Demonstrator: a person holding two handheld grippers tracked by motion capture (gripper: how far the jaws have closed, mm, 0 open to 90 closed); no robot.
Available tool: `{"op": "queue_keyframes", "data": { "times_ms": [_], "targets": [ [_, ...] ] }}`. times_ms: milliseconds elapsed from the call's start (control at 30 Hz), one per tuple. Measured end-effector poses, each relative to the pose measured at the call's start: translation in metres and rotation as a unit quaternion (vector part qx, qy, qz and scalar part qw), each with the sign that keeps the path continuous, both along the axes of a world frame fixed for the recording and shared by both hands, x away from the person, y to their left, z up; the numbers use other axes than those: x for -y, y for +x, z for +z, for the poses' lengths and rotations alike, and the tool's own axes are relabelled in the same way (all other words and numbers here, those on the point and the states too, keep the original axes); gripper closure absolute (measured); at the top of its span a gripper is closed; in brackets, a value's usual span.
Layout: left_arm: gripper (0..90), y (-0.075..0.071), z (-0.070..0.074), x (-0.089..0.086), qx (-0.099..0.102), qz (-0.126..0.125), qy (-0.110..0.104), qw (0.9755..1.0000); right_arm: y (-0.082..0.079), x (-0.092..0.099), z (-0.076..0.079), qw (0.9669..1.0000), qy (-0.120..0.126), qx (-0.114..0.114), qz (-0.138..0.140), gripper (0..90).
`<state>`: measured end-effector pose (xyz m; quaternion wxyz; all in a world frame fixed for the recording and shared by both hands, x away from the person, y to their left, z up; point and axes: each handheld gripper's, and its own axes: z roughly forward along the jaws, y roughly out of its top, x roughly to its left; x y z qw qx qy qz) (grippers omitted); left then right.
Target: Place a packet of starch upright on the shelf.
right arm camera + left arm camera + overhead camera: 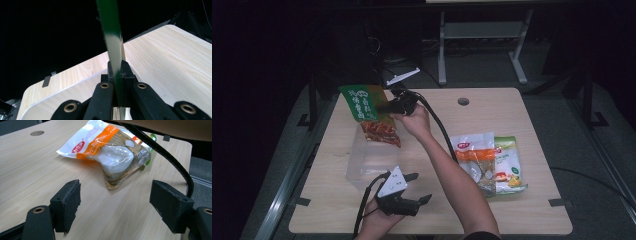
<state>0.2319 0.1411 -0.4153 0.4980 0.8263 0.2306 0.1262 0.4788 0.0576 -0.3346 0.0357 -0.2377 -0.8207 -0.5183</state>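
Wooden bench in dark room. Right tongs pinched green snack bag above clear box. Left tongs wide open, empty. Two bags probably still left.

Light is falling from above onto the table, which is showing as the one bright area; everything beyond its edges is sinking into near-black. Around the table the high view is looking dim and grainy, slightly soft. In the left gripper view the white-and-orange packet on the table is throwing glare off its plastic. In the right gripper view the green packet edge above the table is blurring out of focus.
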Motion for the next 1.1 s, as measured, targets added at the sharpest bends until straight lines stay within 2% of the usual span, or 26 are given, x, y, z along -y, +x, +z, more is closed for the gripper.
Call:
{"op": "queue_keyframes", "data": {
  "times_ms": [133, 267, 500, 633, 800, 900, 933, 1100],
  "targets": [
    [24.5, 0.000, 0.000, 0.000, 0.000, 0.000, 0.000, 1.0000, -0.001, 0.000, -0.010, 0.9999, -0.011, -0.001, -0.003, 90.0],
    [24.5, 0.000, 0.000, 0.000, 0.001, 0.002, -0.001, 1.0000, -0.001, 0.001, -0.017, 0.9999, -0.006, -0.005, -0.007, 89.9],
    [24.5, 0.001, 0.000, 0.000, 0.001, 0.001, 0.003, 1.0000, 0.000, 0.008, -0.024, 0.9997, -0.015, -0.009, -0.018, 89.7],
    [24.5, 0.001, -0.001, 0.001, 0.000, 0.001, 0.003, 1.0000, 0.000, 0.011, -0.024, 0.9996, -0.012, -0.013, -0.025, 88.8],
    [24.5, 0.001, -0.001, 0.001, 0.000, 0.000, 0.006, 1.0000, -0.001, 0.015, -0.020, 0.9992, -0.021, -0.011, -0.032, 74.2],
    [24.5, 0.002, -0.001, 0.001, 0.000, -0.001, 0.007, 1.0000, -0.002, 0.020, -0.017, 0.9989, -0.021, -0.019, -0.036, 65.6],
    [24.5, 0.002, -0.001, 0.001, 0.000, -0.001, 0.007, 1.0000, -0.002, 0.024, -0.016, 0.9987, -0.030, -0.017, -0.038, 60.8],
    [24.4, 0.002, -0.002, 0.002, 0.000, -0.001, 0.007, 1.0000, -0.005, 0.036, -0.012, 0.9986, -0.022, -0.020, -0.044, 54.0]
  ]
}}
